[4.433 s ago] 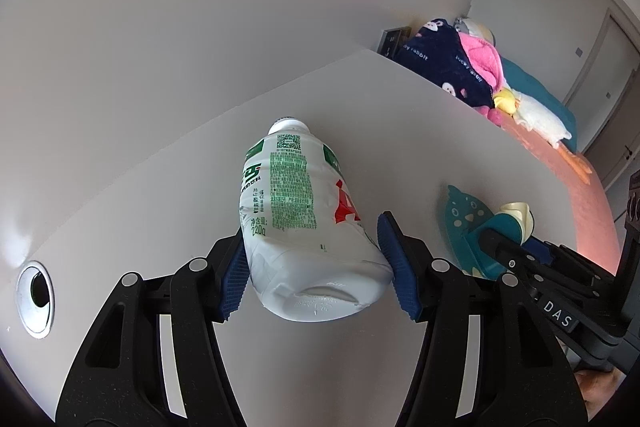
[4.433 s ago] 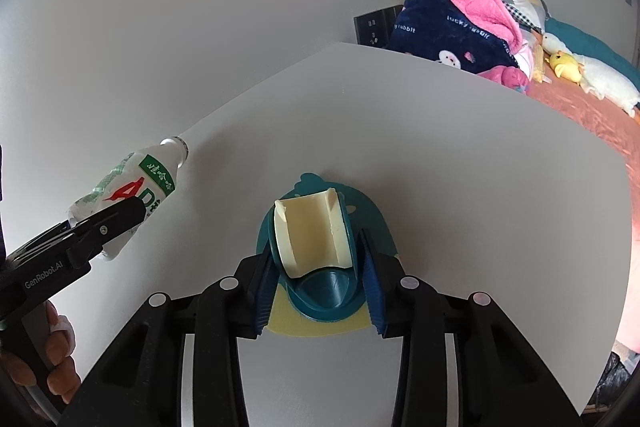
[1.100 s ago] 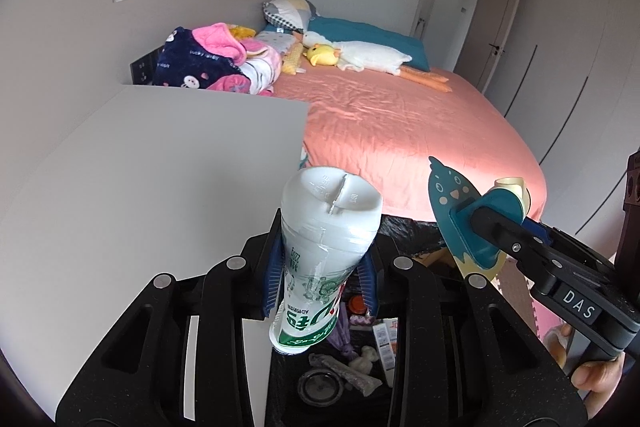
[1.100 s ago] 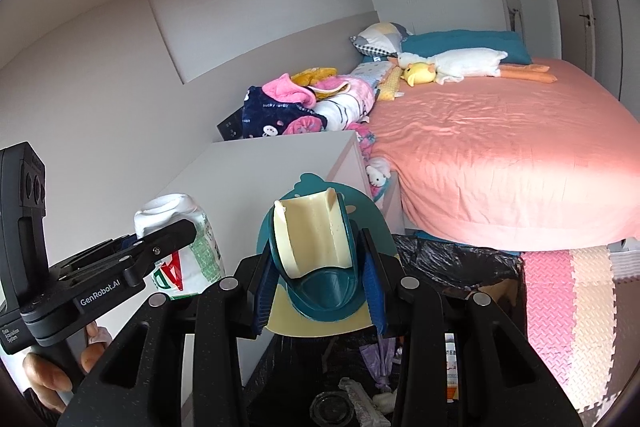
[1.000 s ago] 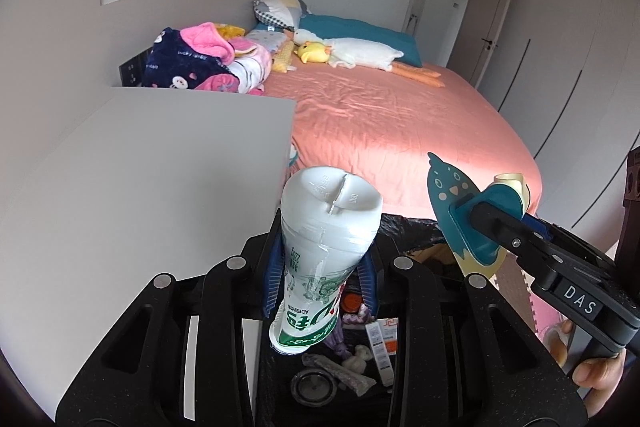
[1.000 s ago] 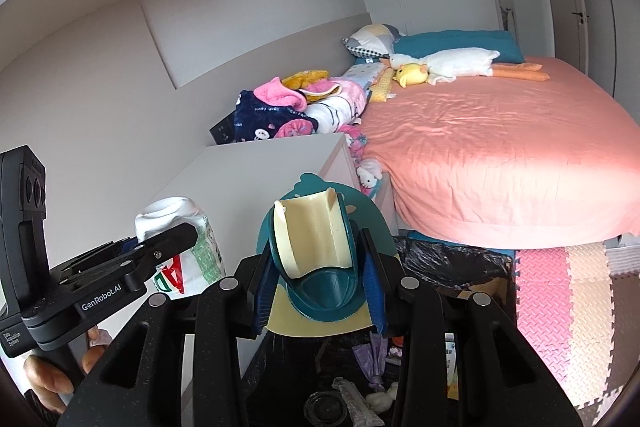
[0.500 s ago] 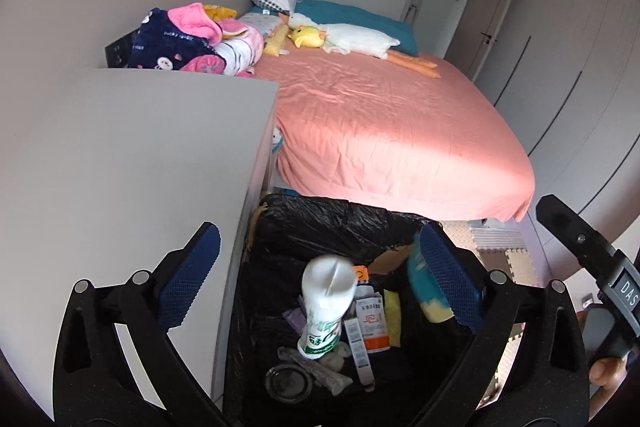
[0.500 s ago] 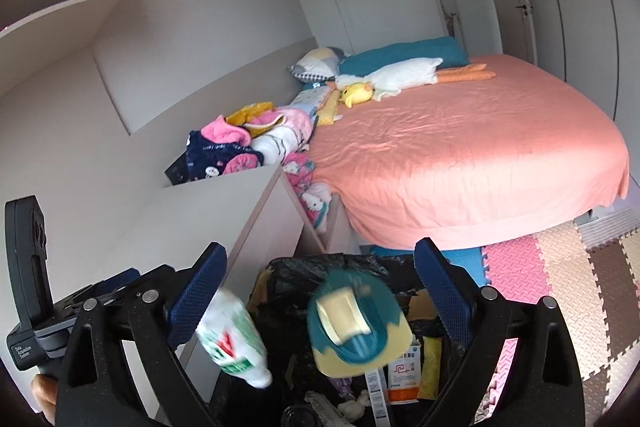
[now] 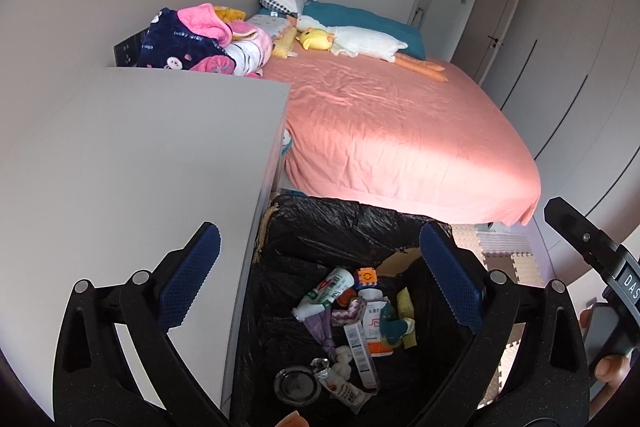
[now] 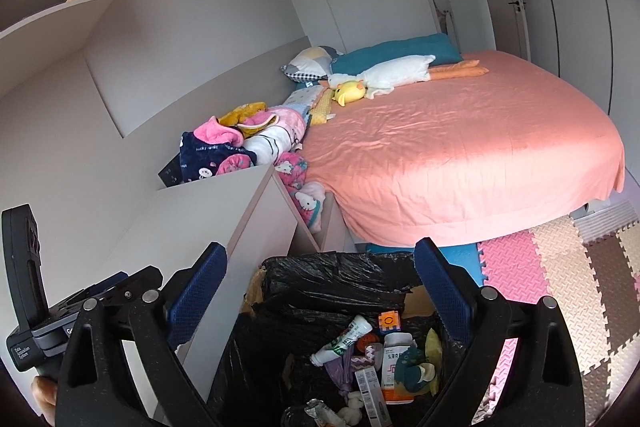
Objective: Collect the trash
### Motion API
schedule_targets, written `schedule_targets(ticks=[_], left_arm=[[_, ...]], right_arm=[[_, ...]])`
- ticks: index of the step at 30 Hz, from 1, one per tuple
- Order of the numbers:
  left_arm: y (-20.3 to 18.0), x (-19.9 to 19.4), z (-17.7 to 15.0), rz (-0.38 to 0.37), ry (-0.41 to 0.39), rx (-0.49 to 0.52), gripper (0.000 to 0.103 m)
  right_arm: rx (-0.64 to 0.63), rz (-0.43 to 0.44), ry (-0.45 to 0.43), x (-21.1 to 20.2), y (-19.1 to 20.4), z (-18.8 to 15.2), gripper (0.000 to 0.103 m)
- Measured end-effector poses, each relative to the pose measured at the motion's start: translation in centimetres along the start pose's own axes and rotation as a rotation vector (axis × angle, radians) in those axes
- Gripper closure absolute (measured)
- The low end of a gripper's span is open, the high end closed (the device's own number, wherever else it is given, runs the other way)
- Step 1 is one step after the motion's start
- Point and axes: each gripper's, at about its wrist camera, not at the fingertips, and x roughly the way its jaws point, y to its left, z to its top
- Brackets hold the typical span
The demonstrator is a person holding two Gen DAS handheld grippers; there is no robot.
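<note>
A bin lined with a black bag [image 9: 344, 223] stands on the floor beside the white desk; it also shows in the right wrist view [image 10: 336, 279]. In it lie the white plastic bottle with green label [image 9: 326, 291] [image 10: 342, 341], the teal and cream toy piece [image 9: 394, 323] [image 10: 412, 367] and several other bits of trash. My left gripper [image 9: 320, 281] is open and empty above the bin. My right gripper [image 10: 322, 291] is open and empty above the bin too.
The white desk [image 9: 132, 163] is to the left of the bin. A bed with a pink sheet [image 9: 396, 135] lies behind it, with plush toys and a pile of clothes [image 9: 200, 43]. Foam floor mats [image 10: 560, 267] are at the right.
Both grippers held their items over the bin, then opened. The bottle and the teal toy piece fell and now lie among the trash in the bin.
</note>
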Motion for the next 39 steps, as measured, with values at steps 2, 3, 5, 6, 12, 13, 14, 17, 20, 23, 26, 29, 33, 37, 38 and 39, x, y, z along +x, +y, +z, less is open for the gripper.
schedule_targets(ticks=[2,3,5,6,12,13,14,17,20,23,26,29,33,37,38,39], left_arm=[[-0.03,0.06,-0.01,0.000,0.001,0.005,0.006],[-0.04,0.07,0.00,0.000,0.001,0.005,0.006],[-0.04,0.04,-0.01,-0.005,0.000,0.006,0.006],[-0.05,0.06,0.02,-0.007,0.000,0.007,0.006],[-0.55,0.16,0.09,-0.005,0.008,0.030,0.006],[-0.58,0.20,0.11,-0.007,0.011,0.033,0.006],[-0.60,0.18,0.11,-0.009,0.012,0.034,0.006],[-0.66,0.11,0.08,-0.008,0.007,0.037,0.006],[-0.63,0.00,0.14,-0.020,0.003,0.033,0.006],[-0.73,-0.11,0.13,-0.005,-0.006,0.044,0.006],[-0.75,-0.24,0.12,-0.007,-0.010,0.046,0.006],[-0.76,-0.36,0.11,-0.007,-0.015,0.047,0.006],[-0.73,-0.55,-0.01,-0.002,-0.019,0.047,0.006],[-0.88,-0.50,-0.06,-0.004,-0.014,0.057,0.006],[-0.92,-0.49,-0.08,-0.001,-0.013,0.059,0.006],[-0.99,-0.47,-0.09,0.001,-0.012,0.063,0.006]], right_arm=[[-0.001,-0.001,0.001,0.02,0.01,-0.01,0.009],[-0.003,-0.002,0.002,0.02,0.02,-0.02,0.009],[-0.001,0.000,0.001,0.00,0.01,0.01,0.009],[-0.002,0.000,0.001,-0.03,0.00,-0.03,0.009],[-0.004,0.000,0.000,0.02,0.06,-0.08,0.009],[-0.006,0.000,0.001,0.02,0.07,-0.12,0.009],[-0.008,-0.002,0.001,0.02,0.08,-0.15,0.009],[-0.009,-0.002,0.002,0.04,0.17,-0.21,0.009],[-0.008,-0.001,0.001,0.04,0.18,-0.20,0.009],[-0.009,-0.002,0.001,0.04,0.22,-0.19,0.009],[-0.008,-0.003,0.001,0.04,0.23,-0.19,0.009],[-0.009,-0.004,0.002,0.05,0.26,-0.26,0.009],[-0.009,-0.003,0.000,0.02,0.27,-0.25,0.009],[-0.010,-0.004,0.001,0.02,0.27,-0.25,0.009],[-0.010,-0.004,0.000,0.01,0.28,-0.24,0.009],[-0.009,-0.004,0.000,0.01,0.29,-0.24,0.009]])
